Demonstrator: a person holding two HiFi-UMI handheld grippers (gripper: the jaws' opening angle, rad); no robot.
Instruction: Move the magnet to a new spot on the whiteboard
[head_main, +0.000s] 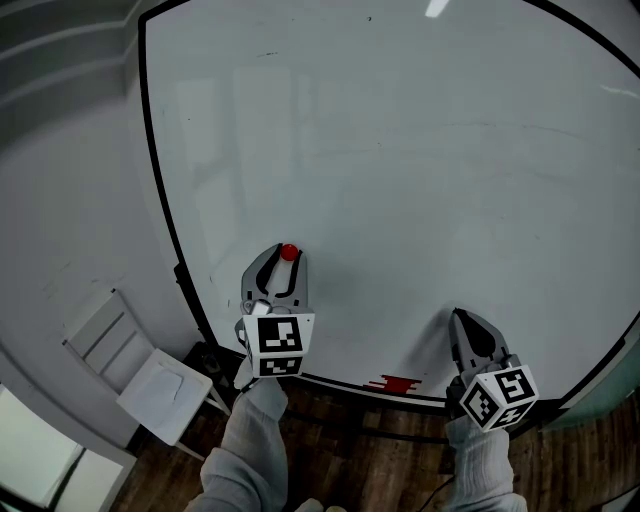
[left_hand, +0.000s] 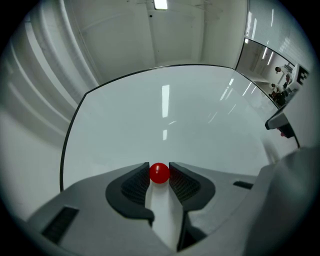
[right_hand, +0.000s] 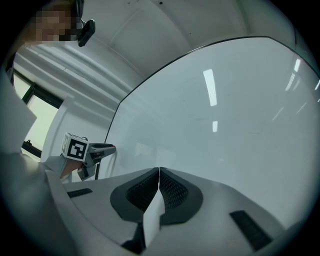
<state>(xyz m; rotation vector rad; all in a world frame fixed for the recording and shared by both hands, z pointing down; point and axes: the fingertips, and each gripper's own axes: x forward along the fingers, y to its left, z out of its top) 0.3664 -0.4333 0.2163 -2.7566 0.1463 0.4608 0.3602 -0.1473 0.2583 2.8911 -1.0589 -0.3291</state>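
Two handheld grippers face a bare whiteboard (head_main: 420, 180). At the left, the left gripper (head_main: 285, 257) has its jaws drawn narrow around a small round red magnet (left_hand: 159, 173), the ribbed pads pressing on it from either side. The magnet sits near the board's lower left corner, a short way in from the black left edge; whether it touches the surface or hangs just off it cannot be told.

Judging by its look, the magnet is a light, hard, glossy ball that will not give under the pads. It could squirt out of a loose pinch, so the hold across its widest part, as here, seems the right one. Its pull toward the board will likely make it snap on once brought close.

A red streak (head_main: 393, 384) lies along the board's bottom edge, too small to read as writing. At the right, near the lower right corner, the right gripper (right_hand: 159, 171) has its jaws pressed together on nothing.

No brand or legible text appears; each marker cube (head_main: 275, 347) bears only black-and-white square patterns.
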